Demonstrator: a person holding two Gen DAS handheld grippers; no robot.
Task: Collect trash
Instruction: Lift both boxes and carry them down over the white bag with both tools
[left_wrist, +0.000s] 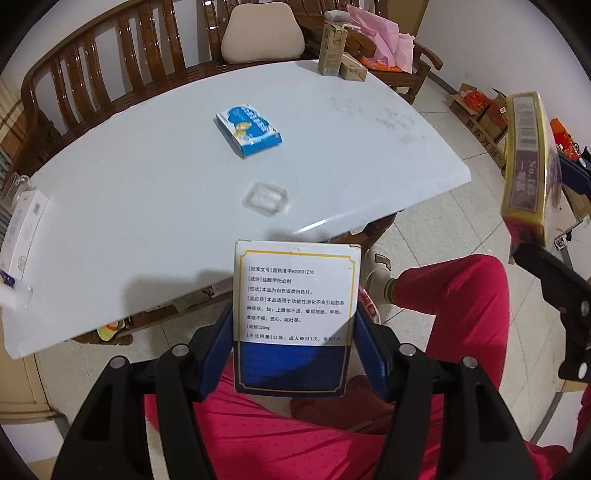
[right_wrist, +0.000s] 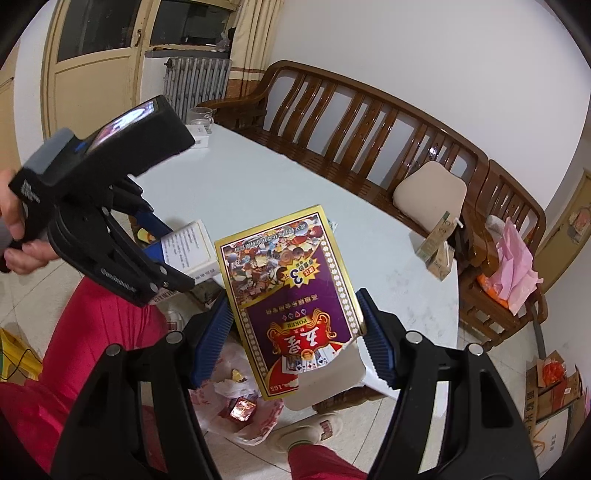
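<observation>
Our left gripper (left_wrist: 293, 328) has its fingers (left_wrist: 371, 354) clenched on the white-and-blue medicine box (left_wrist: 295, 314), held off the near edge of the worktop (left_wrist: 147, 192). Our right gripper (right_wrist: 293, 339) grasps the purple poker card box (right_wrist: 291, 295) above a plastic trash bag (right_wrist: 236, 406) on the floor. On the worktop, a blue carton (left_wrist: 249, 130) lies at 11 o'clock from a clear plastic tray (left_wrist: 265, 197).

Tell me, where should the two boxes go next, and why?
Probably down into the crinkly plastic bag on the floor. The left gripper is shut on the white-and-blue medicine box, the right gripper on the purple-and-gold card box, both already off the white table.
</observation>
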